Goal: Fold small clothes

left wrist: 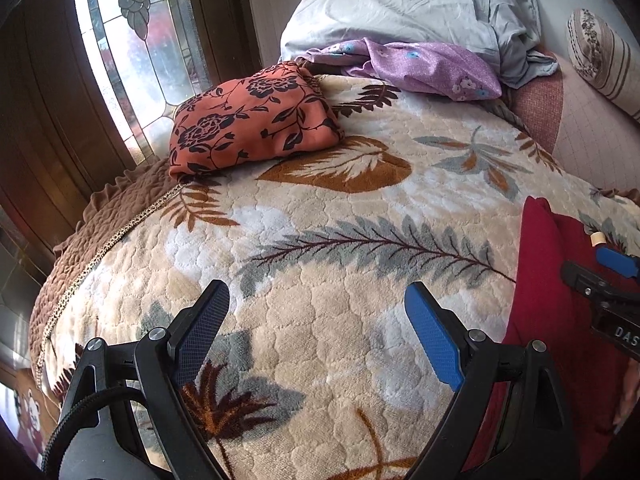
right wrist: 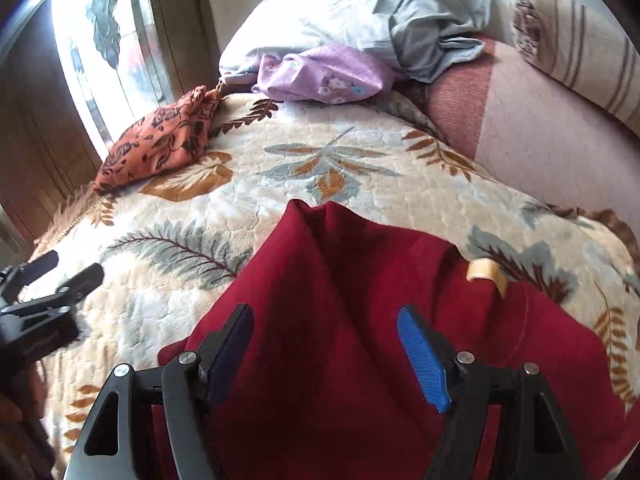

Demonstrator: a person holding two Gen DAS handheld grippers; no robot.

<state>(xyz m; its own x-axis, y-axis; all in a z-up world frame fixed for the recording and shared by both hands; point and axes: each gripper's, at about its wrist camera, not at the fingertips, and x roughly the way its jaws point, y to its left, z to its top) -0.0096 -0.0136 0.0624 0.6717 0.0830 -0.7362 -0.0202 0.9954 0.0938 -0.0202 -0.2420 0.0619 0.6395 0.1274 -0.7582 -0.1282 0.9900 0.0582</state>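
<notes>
Bed covered by a cream plush blanket [left wrist: 320, 216] with leaf print in grey and brown, fills most of both views. Far end: pale grey pillow [left wrist: 392, 4] against the wall, striped bolster [left wrist: 604, 60] off to the right, leaded-glass window [left wrist: 132, 40] on the left side. Dark red garment [right wrist: 340, 320] lies on the blanket directly under the right gripper, bunched with a raised crease running toward its far point; small tan label [right wrist: 486, 272] sits at its right edge. In the left wrist view the same red cloth shows only at the right border. Orange floral folded piece [left wrist: 252, 120] sits at the blanket's far-left corner by the window; lilac floral cloth [left wrist: 416, 64] is crumpled just in front of the pillow. Both well apart from the red garment. Right gripper [right wrist: 326, 330]: jaws spread wide above the red cloth, pads not pressing anything, nothing held. Left gripper [left wrist: 316, 308]: jaws also apart, over bare blanket to the left of the red garment, nothing between the fingers.
</notes>
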